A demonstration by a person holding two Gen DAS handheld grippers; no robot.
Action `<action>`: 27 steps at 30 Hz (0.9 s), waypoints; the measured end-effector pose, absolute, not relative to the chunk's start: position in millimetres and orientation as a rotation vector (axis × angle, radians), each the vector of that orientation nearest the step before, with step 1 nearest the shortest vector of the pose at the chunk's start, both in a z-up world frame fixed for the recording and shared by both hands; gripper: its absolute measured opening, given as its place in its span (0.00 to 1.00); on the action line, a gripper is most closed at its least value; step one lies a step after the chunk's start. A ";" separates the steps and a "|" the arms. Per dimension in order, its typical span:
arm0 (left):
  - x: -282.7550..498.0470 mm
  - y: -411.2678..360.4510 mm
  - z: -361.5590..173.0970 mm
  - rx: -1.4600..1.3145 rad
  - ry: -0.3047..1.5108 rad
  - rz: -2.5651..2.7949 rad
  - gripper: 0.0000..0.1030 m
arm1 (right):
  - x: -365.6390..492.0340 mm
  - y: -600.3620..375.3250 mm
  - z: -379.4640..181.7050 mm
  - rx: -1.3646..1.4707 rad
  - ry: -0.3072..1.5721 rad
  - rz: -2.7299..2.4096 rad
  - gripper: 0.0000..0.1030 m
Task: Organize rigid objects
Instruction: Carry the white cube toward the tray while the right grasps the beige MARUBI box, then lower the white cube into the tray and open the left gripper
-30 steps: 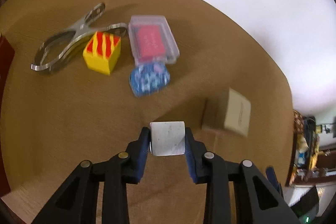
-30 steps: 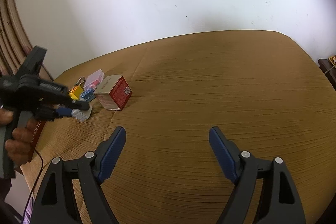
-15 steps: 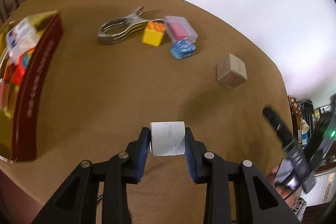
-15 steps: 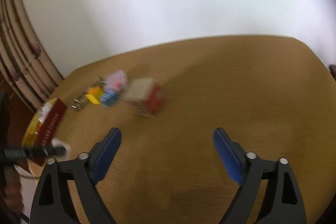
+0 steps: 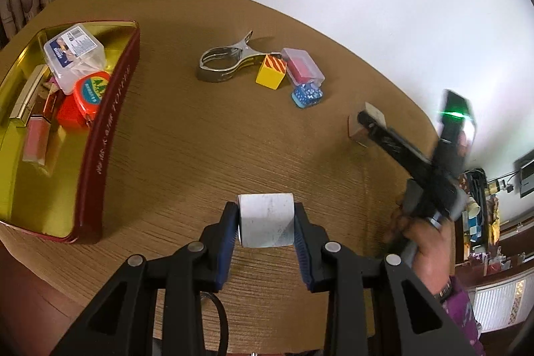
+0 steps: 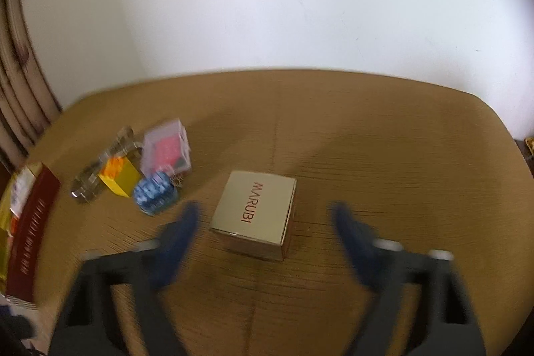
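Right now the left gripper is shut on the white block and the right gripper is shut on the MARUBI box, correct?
Not quite. The left gripper is shut on the white block, but the right wrist view shows the right gripper open, not gripping the MARUBI box.

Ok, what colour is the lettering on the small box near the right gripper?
Red lettering on a pale gold box; clearest in the right wrist view.

Bright even daylight, soft shadows, fisheye bending at edges, right claw (image 6: 263, 232) motion-blurred (left view sharper)
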State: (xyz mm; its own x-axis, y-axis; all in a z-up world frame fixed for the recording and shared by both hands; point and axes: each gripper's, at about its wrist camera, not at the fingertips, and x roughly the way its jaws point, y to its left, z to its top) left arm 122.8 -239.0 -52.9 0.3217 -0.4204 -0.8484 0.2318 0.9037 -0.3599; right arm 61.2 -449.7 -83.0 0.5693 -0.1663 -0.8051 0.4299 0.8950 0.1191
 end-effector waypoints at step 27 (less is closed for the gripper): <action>169.4 -30.8 -55.1 -0.141 1.119 -0.042 0.32 | 18.8 -307.5 36.1 0.352 0.716 0.171 0.42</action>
